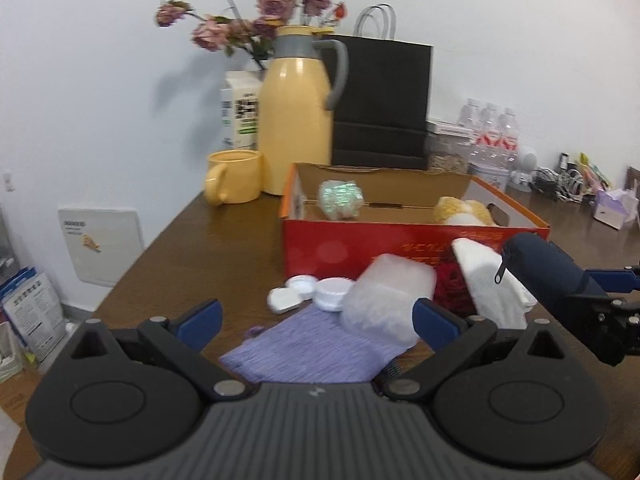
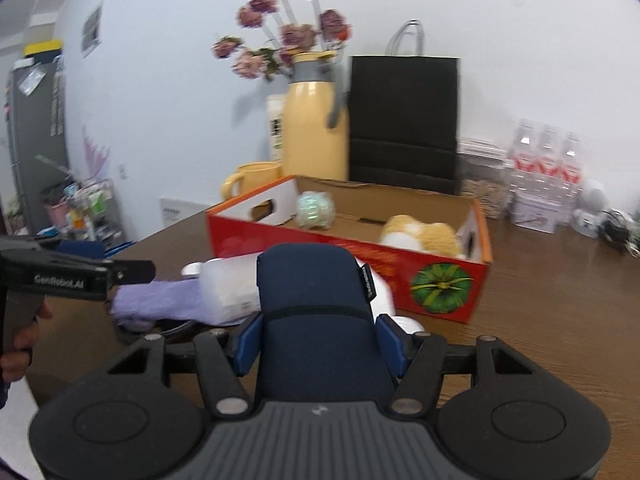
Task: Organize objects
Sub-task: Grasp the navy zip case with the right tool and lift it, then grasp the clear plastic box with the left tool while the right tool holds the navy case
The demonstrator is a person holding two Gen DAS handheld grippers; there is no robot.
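Right wrist view, lower centre: the right gripper point(image 2: 318, 340) clamps a navy pouch point(image 2: 316, 292) in front of the red box point(image 2: 360, 256). Left wrist view: the left gripper point(image 1: 316, 320) stands open over a purple cloth point(image 1: 304, 348), nothing gripped.

A: Your left wrist camera sits low over the near edge of the table point(image 1: 224, 240), just behind the left gripper point(image 1: 316, 320), facing the far wall, tilted slightly down.

B: And yours on the right?

A: It looks the same way from further right, close behind the right gripper point(image 2: 318, 344). Both views share the red box point(image 1: 400, 248), yellow jug point(image 1: 296, 120) and black bag point(image 1: 384, 100). Each also catches the other gripper at its edge.
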